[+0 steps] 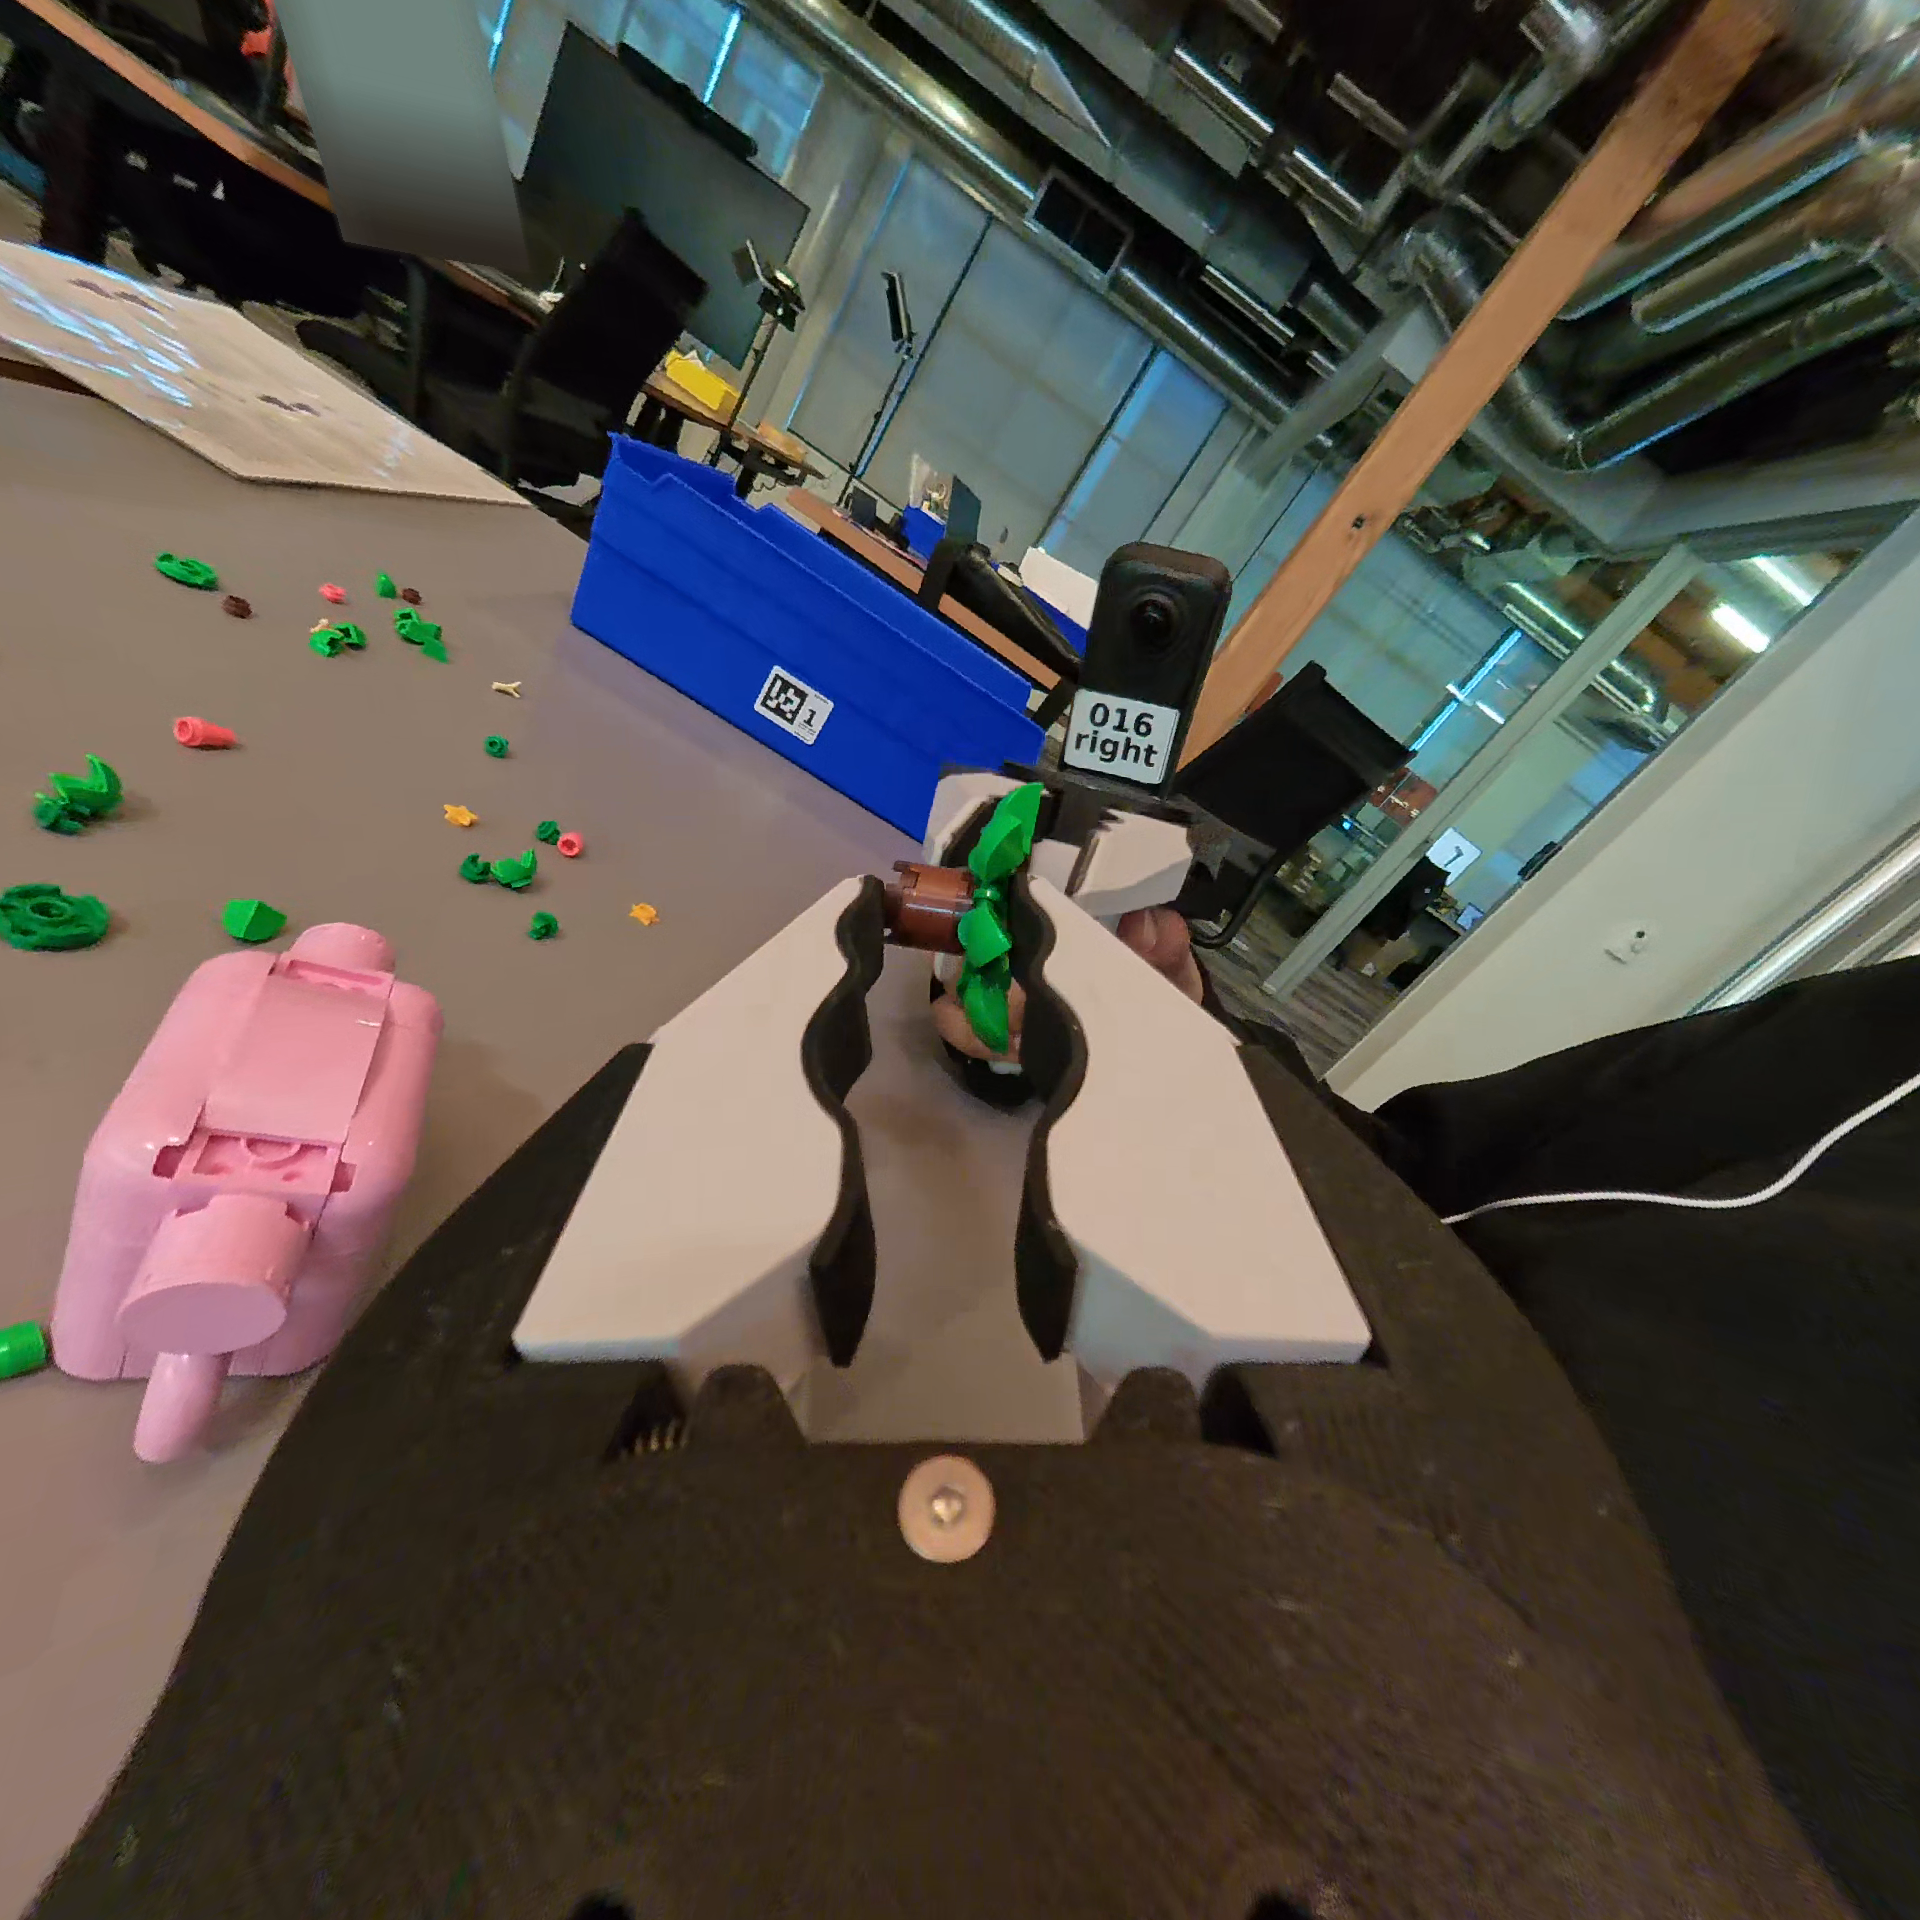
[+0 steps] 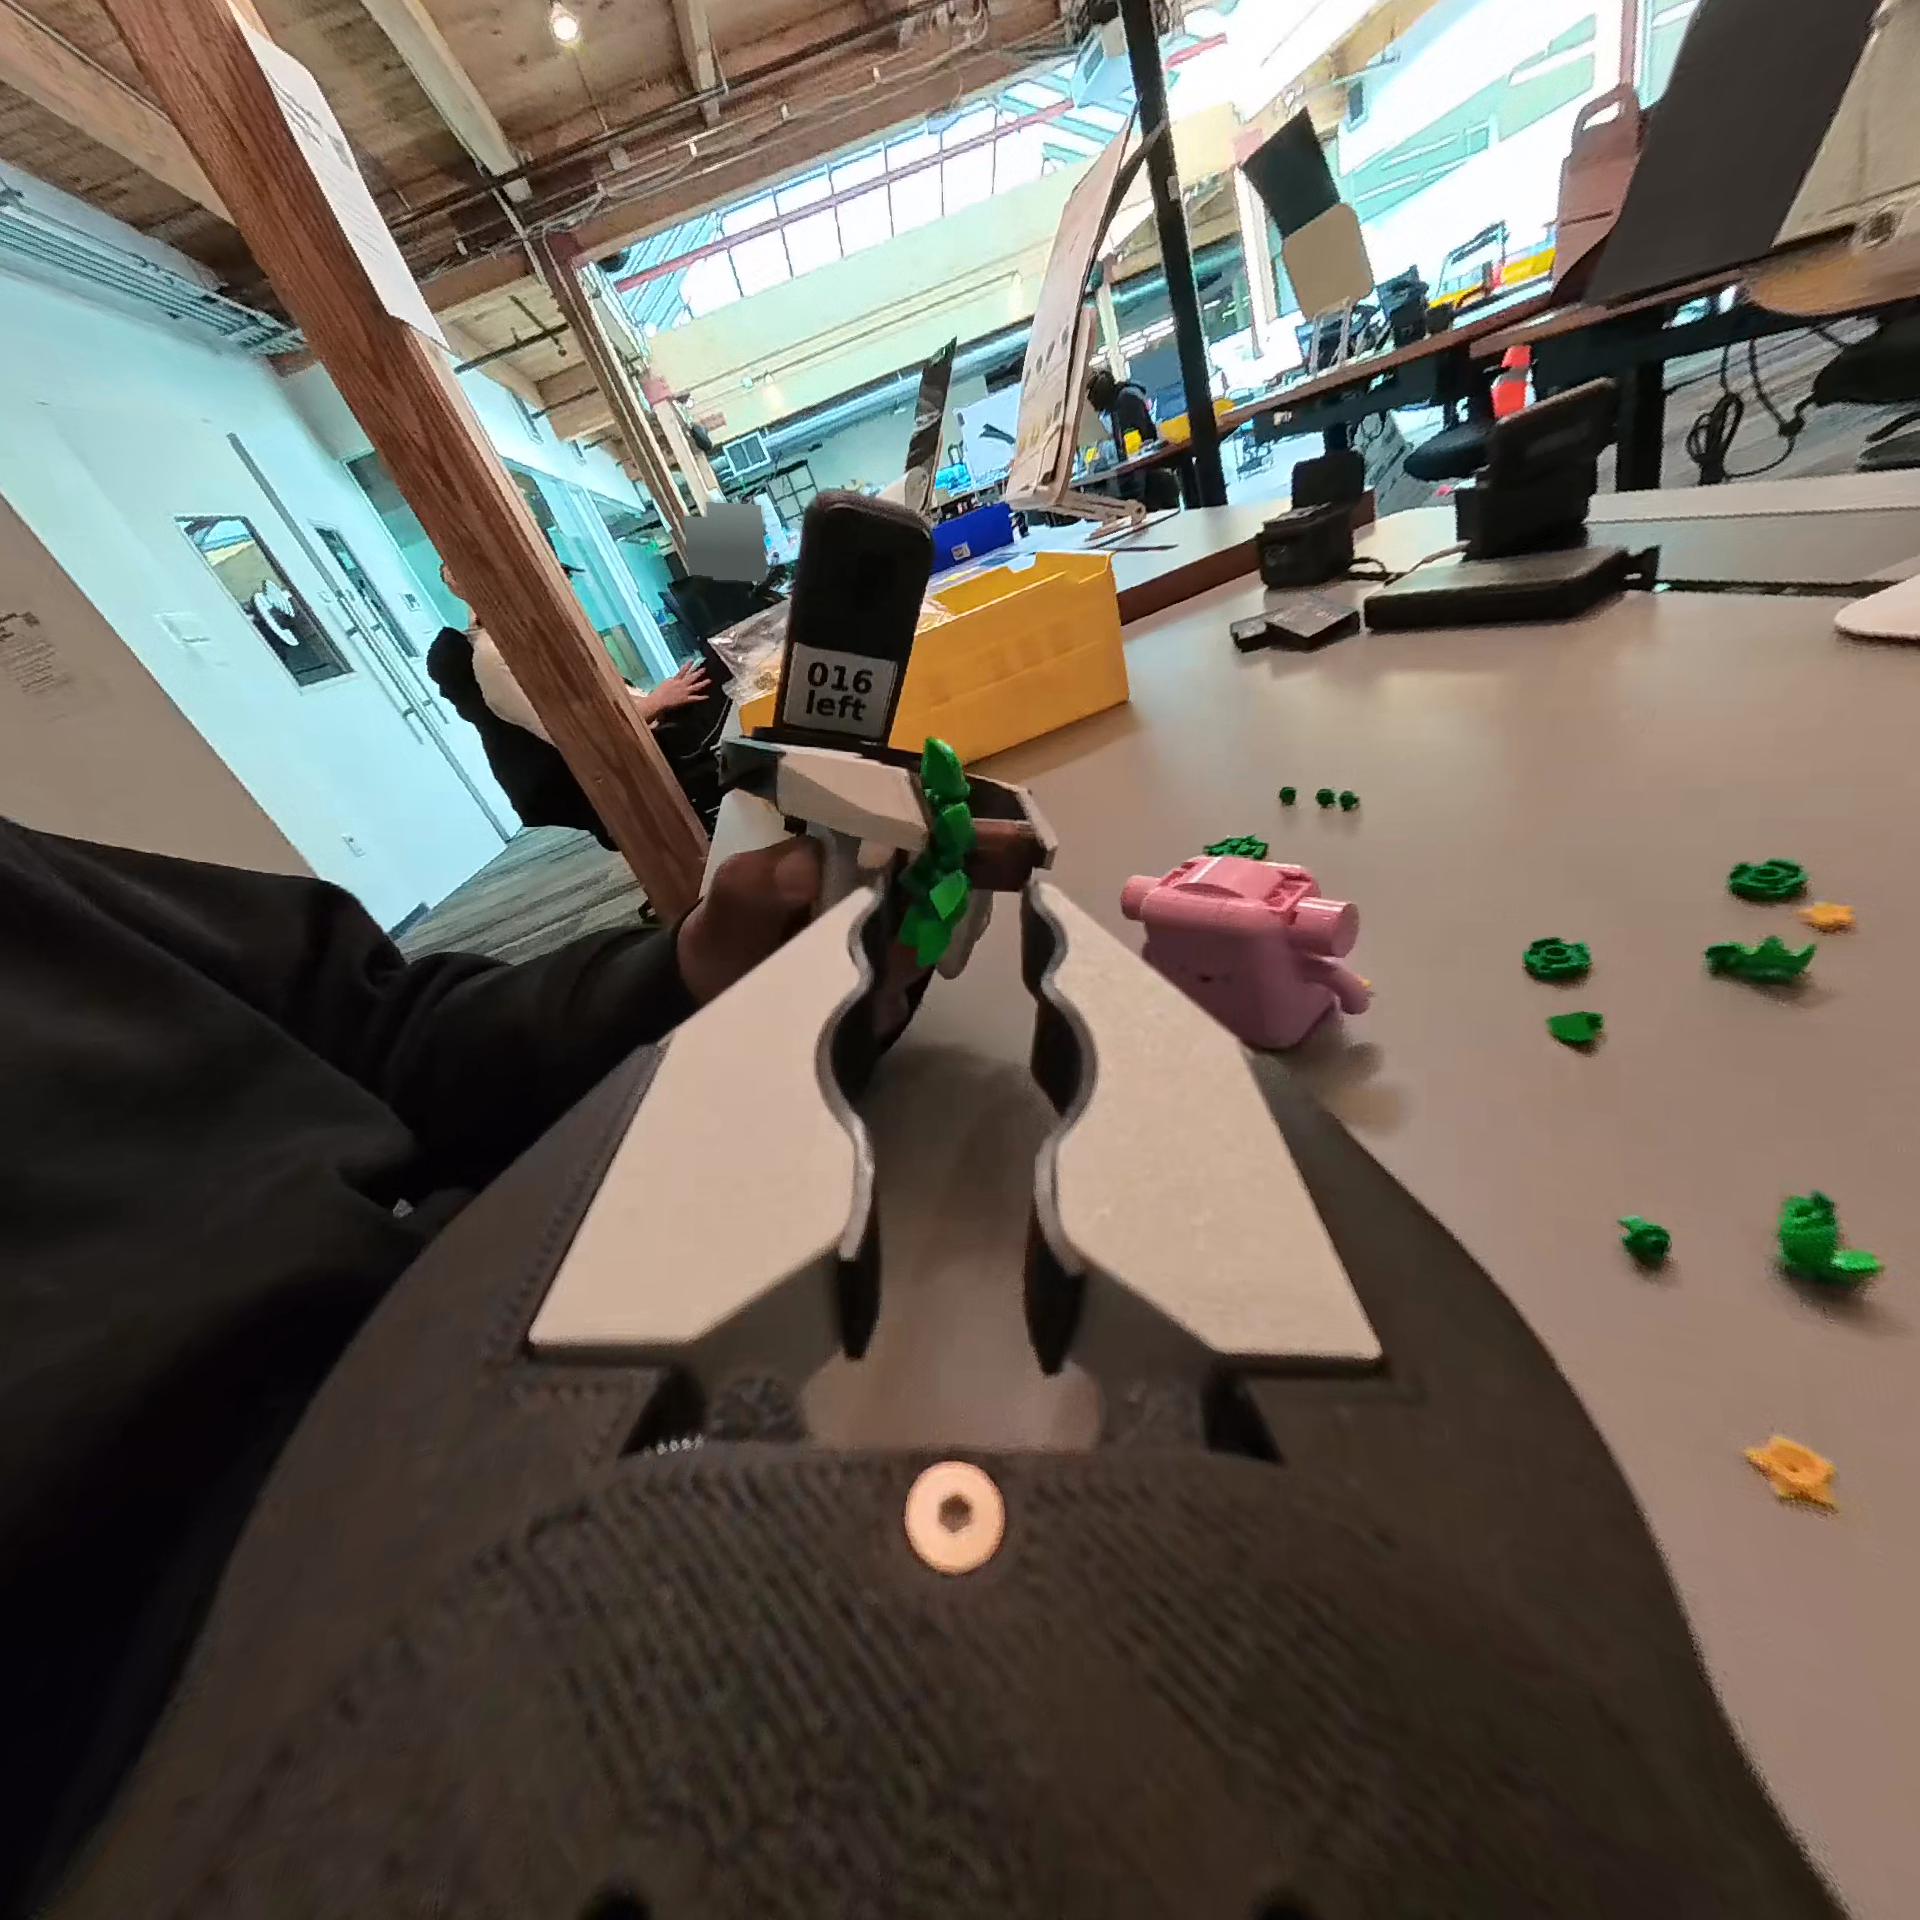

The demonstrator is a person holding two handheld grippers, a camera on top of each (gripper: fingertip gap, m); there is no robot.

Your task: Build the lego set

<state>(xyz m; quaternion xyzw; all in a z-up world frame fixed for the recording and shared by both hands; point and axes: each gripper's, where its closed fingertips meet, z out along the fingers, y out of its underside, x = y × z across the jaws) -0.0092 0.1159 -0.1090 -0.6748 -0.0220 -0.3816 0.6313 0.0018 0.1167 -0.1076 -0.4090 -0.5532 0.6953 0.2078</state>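
My left gripper [image 1: 945, 894] is shut on a brown stem piece [image 1: 925, 909] with green leaves [image 1: 987, 935] and holds it above the grey table [image 1: 644, 790]. My right gripper [image 2: 954, 912] is open, its fingertips on either side of the green leaves [image 2: 940, 868] without clearly touching them. The two grippers face each other tip to tip. The right gripper also shows in the left wrist view [image 1: 1049, 842], and the left gripper in the right wrist view [image 2: 894, 821]. A pink lego build [image 1: 249, 1153] lies on its side on the table and also shows in the right wrist view [image 2: 1236, 935].
Several loose green, red and yellow pieces [image 1: 499, 868] lie scattered on the table. A blue bin [image 1: 790, 644] and an instruction sheet [image 1: 208, 384] are at the far side. A yellow bin [image 2: 997, 655] and dark devices [image 2: 1496, 592] stand farther off. A dark sleeve [image 2: 260, 1039] is at the table edge.
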